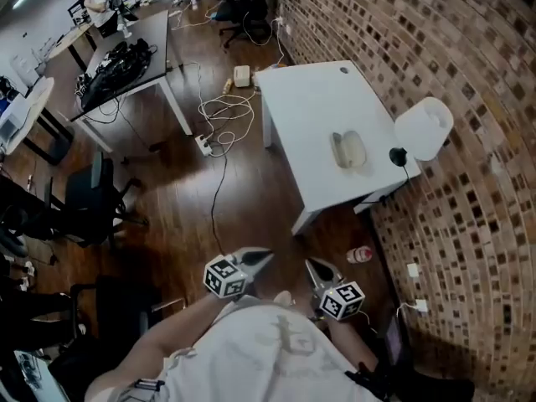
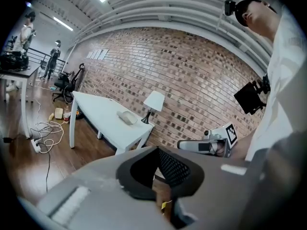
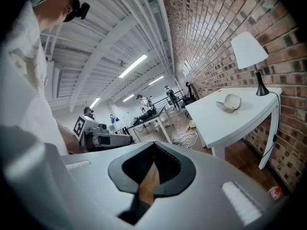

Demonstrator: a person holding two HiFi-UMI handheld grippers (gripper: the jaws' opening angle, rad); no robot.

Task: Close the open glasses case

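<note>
The open glasses case [image 1: 347,150], pale beige with its lid swung up, lies on the white table [image 1: 310,99] near the brick wall, beside a white lamp [image 1: 424,127]. Both grippers are held close to my body, well short of the table. My left gripper [image 1: 256,259] is shut with nothing in it, and so is my right gripper [image 1: 316,268]. In the left gripper view the case [image 2: 127,117] sits far ahead on the table [image 2: 98,111], beyond the closed jaw tips [image 2: 157,148]. The right gripper view shows the case [image 3: 230,102] at the right, past the shut jaws [image 3: 154,143].
A brick wall [image 1: 469,224] runs along the table's right side. A small bottle [image 1: 360,255] lies on the wood floor by the table's near leg. Cables and a power strip [image 1: 219,120] are left of the table. A black desk [image 1: 126,61] and office chairs [image 1: 92,195] stand further left.
</note>
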